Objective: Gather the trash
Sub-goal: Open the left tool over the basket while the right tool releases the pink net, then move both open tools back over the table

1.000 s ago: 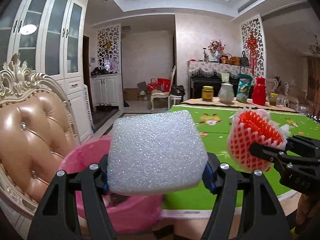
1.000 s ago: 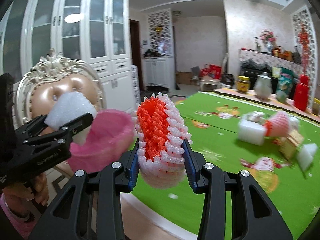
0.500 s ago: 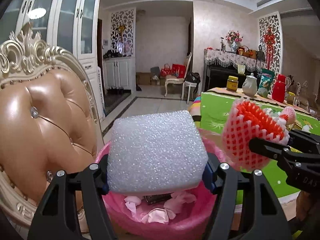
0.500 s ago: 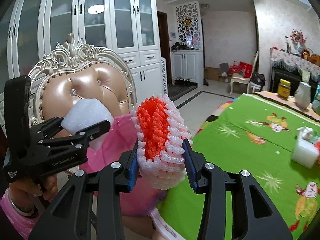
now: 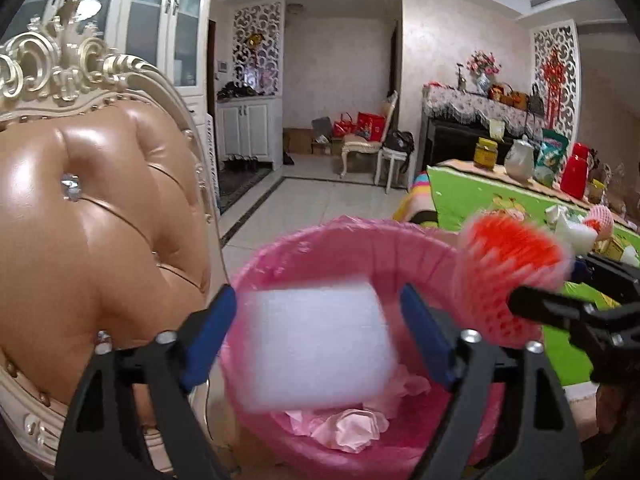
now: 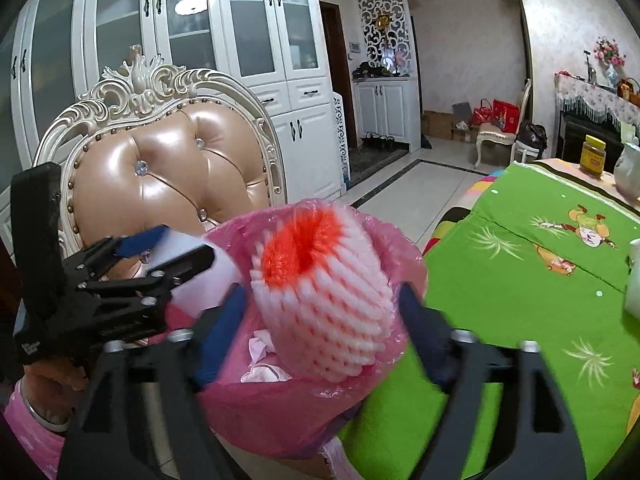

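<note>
My left gripper (image 5: pixel 320 332) is open over the pink-lined trash bin (image 5: pixel 360 240). The white foam block (image 5: pixel 316 344) is blurred between its spread jaws, loose and falling into the bin. My right gripper (image 6: pixel 324 320) is open too; the red-and-white foam fruit net (image 6: pixel 320 280) hangs blurred between its jaws above the same bin (image 6: pixel 384 236). The net also shows in the left wrist view (image 5: pixel 508 276), and the left gripper with the block in the right wrist view (image 6: pixel 160 256). Crumpled pink tissue (image 5: pixel 348 428) lies in the bin.
A tufted tan chair (image 5: pixel 80 240) stands close on the bin's left. The green-clothed table (image 6: pixel 540 280) lies to the right, with more trash pieces (image 5: pixel 580 232), jars and a red flask (image 5: pixel 574 176) on it. Tiled floor stretches behind.
Both grippers swung left from the table to above the bin and opened. The foam block and the fruit net have come free of the jaws and are dropping.
</note>
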Motion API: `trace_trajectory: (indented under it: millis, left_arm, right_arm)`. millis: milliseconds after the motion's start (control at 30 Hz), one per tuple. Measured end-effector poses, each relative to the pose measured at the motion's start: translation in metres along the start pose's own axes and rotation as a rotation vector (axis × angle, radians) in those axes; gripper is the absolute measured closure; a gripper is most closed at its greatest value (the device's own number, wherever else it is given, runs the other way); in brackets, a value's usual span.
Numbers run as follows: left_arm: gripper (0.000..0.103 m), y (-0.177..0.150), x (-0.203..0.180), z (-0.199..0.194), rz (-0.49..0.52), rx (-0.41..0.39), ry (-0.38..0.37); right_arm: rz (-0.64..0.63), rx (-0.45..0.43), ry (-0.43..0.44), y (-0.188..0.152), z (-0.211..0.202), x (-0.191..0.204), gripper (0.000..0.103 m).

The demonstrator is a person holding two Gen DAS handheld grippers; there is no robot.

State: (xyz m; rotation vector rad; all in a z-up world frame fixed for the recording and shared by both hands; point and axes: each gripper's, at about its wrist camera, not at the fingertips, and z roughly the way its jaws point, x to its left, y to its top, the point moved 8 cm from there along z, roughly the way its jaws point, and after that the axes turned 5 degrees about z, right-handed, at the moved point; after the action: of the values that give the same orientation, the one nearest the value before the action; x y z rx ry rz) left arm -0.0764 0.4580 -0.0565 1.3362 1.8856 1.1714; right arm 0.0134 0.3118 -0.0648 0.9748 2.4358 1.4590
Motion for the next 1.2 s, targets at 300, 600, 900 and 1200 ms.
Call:
trace_trajectory:
  millis: [300, 600, 900, 1200]
  left_arm:
    - [0.005, 0.005, 0.008, -0.035, -0.012, -0.061, 0.076]
    - [0.005, 0.017, -0.075, -0.055, 0.105, -0.088, -0.008]
    - [0.005, 0.030, -0.223, -0.046, 0.208, -0.061, -0.205]
    - [0.005, 0.051, -0.382, -0.024, 0.276, -0.028, -0.378]
  right_arm:
    - [-0.007, -0.061, -0.029, 0.011, -0.040, -0.010, 0.025]
    - [-0.002, -0.084, -0.180, 0.002, -0.091, -0.058, 0.020]
    - [0.069, -0.088, -0.389, -0.024, -0.164, -0.163, 0.019]
    - [0.204, -0.099, -0.625, -0.066, -0.253, -0.295, 0.018]
